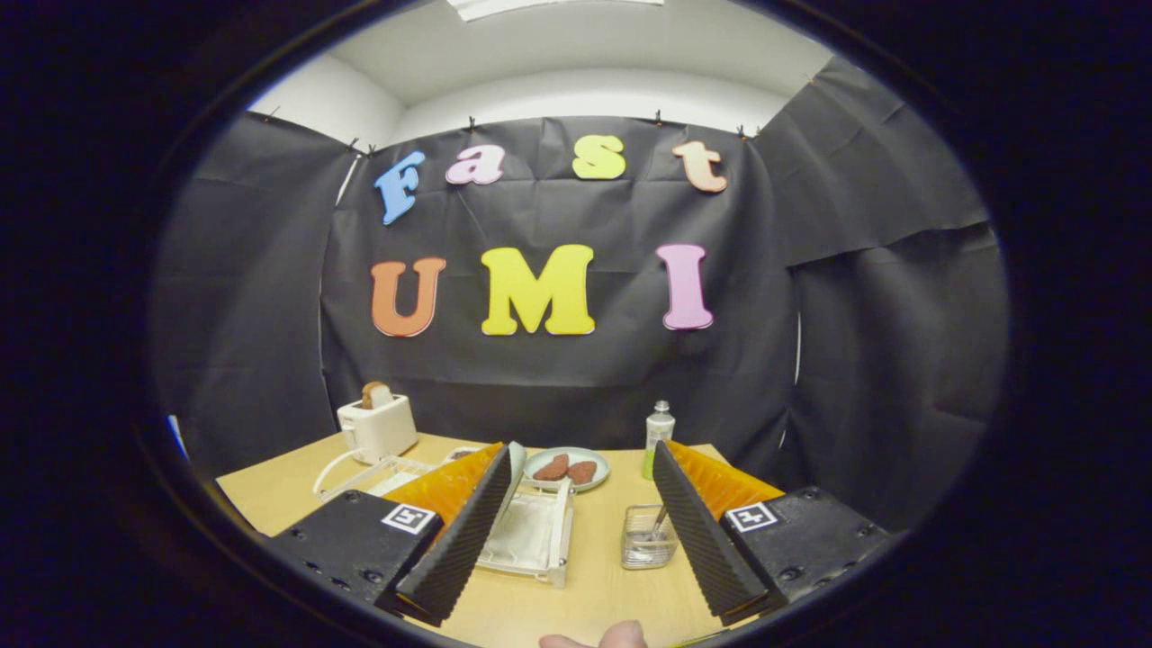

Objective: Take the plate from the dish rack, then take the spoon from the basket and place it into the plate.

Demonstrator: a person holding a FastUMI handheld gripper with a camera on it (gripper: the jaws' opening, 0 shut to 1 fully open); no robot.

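Above the wooden table [594, 576], the gripper [576, 522] hovered level, its fingers spread wide and holding nothing. Between them lay the white dish rack [531, 535], with the plate [516, 468] standing upright in it just beside the left finger. Close by the right finger sat a clear basket [648, 538] holding the spoon [660, 520]. Beyond were a dish of brown food [569, 469], a small bottle [658, 436] and a toaster [378, 427].
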